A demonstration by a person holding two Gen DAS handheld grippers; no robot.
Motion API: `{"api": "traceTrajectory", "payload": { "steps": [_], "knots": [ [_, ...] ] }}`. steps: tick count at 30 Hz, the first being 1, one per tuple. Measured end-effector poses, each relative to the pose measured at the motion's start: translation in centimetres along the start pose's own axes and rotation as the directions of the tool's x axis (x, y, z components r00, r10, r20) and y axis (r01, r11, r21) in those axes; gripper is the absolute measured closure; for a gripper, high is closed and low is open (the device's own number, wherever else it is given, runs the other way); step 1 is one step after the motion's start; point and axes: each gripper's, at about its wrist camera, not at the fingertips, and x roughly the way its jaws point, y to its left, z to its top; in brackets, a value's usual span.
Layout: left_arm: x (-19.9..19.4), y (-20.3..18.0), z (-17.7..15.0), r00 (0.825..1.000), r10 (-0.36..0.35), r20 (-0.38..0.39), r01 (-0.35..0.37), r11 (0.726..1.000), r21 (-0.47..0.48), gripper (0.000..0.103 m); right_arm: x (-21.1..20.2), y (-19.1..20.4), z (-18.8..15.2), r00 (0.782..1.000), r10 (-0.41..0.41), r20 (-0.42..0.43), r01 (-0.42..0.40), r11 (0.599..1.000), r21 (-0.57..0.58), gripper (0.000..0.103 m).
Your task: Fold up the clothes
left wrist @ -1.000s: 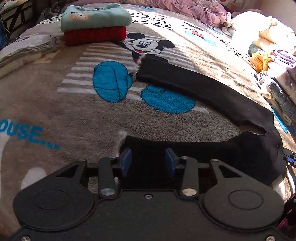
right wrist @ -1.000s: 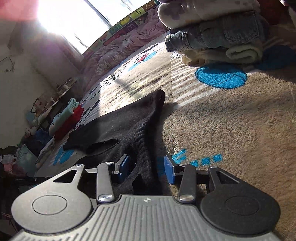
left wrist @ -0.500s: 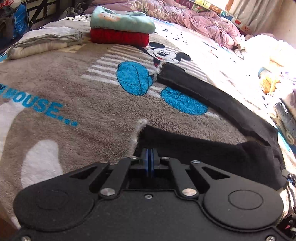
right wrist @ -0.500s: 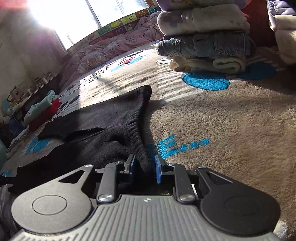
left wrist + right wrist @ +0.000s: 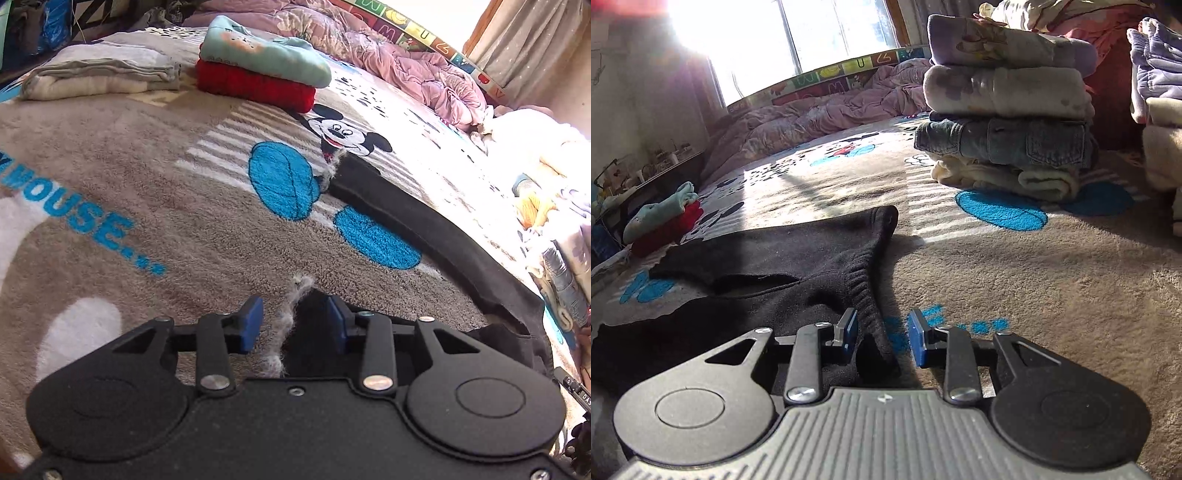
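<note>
A: How far along is the folding?

B: Partly. On the blanket (image 5: 110,155), 1 stack of folded clothes (image 5: 1008,110) sits toward the far right edge and a red-and-teal pile (image 5: 258,70) near the far left corner.

A: And the black trousers (image 5: 798,254)?

B: Not yet folded, spread near the front edge.

A: The grippers?

B: The left gripper (image 5: 295,319) is opening over a fuzzy hem; the right gripper (image 5: 882,330) is opening around the ribbed waistband. Neither pinches.

black garment (image 5: 798,254): matt knit cloth, ribbed edge | blanket (image 5: 155,206): rough plush pile
</note>
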Motion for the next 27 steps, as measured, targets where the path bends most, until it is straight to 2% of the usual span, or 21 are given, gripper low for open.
{"api": "traceTrajectory", "payload": {
  "steps": [2,3,4,5,6,8,9,11,13,16,18,20,23,25,27],
  "knots": [
    [0.9,-0.8,-0.2,1.0,-0.003,-0.018,0.004,0.999,0.049,0.075,0.0,0.1,0.4,0.999,0.003,0.036,-0.003,1.0,-0.007,0.072],
    [1.3,-1.2,-0.3,1.0,-0.001,-0.024,0.003,0.997,0.077,0.096,0.2,0.0,0.5,0.999,0.011,0.042,-0.011,1.0,0.0,0.072],
    [1.4,-1.6,-0.5,1.0,0.01,-0.022,-0.008,0.995,0.101,0.1,0.6,-0.1,0.6,0.999,0.019,0.034,-0.02,1.0,0.012,0.072],
    [1.0,-1.7,-0.6,1.0,0.019,-0.005,-0.019,0.997,0.081,0.101,1.3,-0.2,0.5,1.0,0.024,0.014,-0.024,0.999,0.022,0.072],
    [0.2,-1.2,-0.4,1.0,0.009,0.024,-0.009,1.0,-0.002,0.101,1.9,-0.1,0.3,1.0,0.018,-0.008,-0.018,1.0,0.022,0.072],
    [-1.4,0.1,-0.2,0.998,-0.017,0.067,0.027,0.987,-0.156,0.101,2.6,0.0,-0.1,1.0,-0.001,-0.027,0.001,1.0,0.007,0.072],
    [-1.5,0.3,-0.2,0.998,-0.004,0.06,0.014,0.985,-0.173,0.101,2.9,0.1,-0.3,0.999,-0.011,-0.037,0.011,1.0,0.0,0.072],
    [0.0,0.4,-0.8,0.998,0.067,-0.005,-0.067,0.987,-0.145,0.1,3.1,0.2,-0.6,0.999,-0.019,-0.04,0.018,1.0,-0.018,0.072],
    [1.0,0.7,-1.1,0.996,0.09,-0.017,-0.092,0.984,-0.153,0.096,3.0,0.2,-0.6,0.999,-0.016,-0.041,0.015,1.0,-0.019,0.071],
    [0.6,-0.2,-0.7,0.991,0.131,0.005,-0.13,0.989,-0.076,0.088,2.8,0.2,-0.6,0.999,-0.015,-0.042,0.014,1.0,-0.017,0.071],
    [-0.6,-0.4,-0.4,0.983,0.171,0.061,-0.168,0.985,-0.043,0.086,2.5,0.2,-0.6,0.999,-0.016,-0.037,0.015,1.0,-0.021,0.07],
    [-1.4,-1.7,-0.3,0.977,0.179,0.119,-0.186,0.981,0.051,0.086,1.9,0.4,-0.5,1.0,-0.021,-0.016,0.02,0.999,-0.034,0.067],
    [-1.7,-4.2,-1.0,0.986,0.091,0.14,-0.113,0.981,0.161,0.086,0.5,0.9,-0.2,0.998,-0.047,0.047,0.051,0.994,-0.099,0.067],
    [-1.3,-5.9,-2.0,0.993,0.028,0.114,-0.054,0.972,0.227,0.086,-0.2,1.2,0.0,0.996,-0.026,0.08,0.036,0.993,-0.117,0.067],
    [-0.3,-7.7,-3.2,0.997,0.004,0.081,-0.027,0.955,0.297,0.086,-0.6,1.9,0.0,0.995,0.013,0.098,0.002,0.988,-0.155,0.067]
  ]
}}
